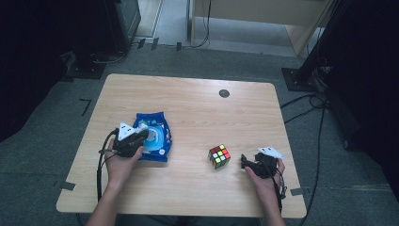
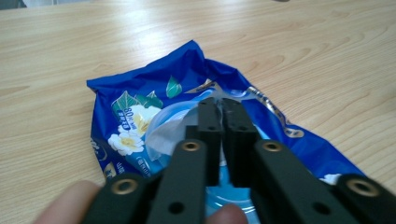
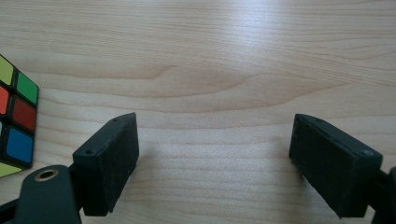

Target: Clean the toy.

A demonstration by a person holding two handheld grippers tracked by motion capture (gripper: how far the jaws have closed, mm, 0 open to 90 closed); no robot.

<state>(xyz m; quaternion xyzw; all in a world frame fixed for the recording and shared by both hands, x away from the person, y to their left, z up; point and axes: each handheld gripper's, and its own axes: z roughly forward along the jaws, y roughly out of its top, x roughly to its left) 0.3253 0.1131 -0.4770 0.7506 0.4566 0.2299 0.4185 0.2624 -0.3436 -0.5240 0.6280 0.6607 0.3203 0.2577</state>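
The left gripper (image 2: 219,105) pinches the clear flap (image 2: 175,128) atop the blue wipes pack (image 2: 140,100), its 2 jaws nearly together; the right gripper (image 3: 215,154) gapes wide, empty, beside the puzzle cube (image 3: 16,116).

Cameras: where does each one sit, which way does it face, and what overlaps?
High view: above the person's side, facing forward and down on the table; both forearms, left hand-held gripper, right hand-held gripper.
Left gripper view: rides the left hand-held gripper, looking along its nearly closed jaws at the blue wipes pack; fingertips at bottom.
Right gripper view: along wide-open jaws over bare wood; puzzle cube at left edge.
Shared: pack in high and left views; cube in high and right views.
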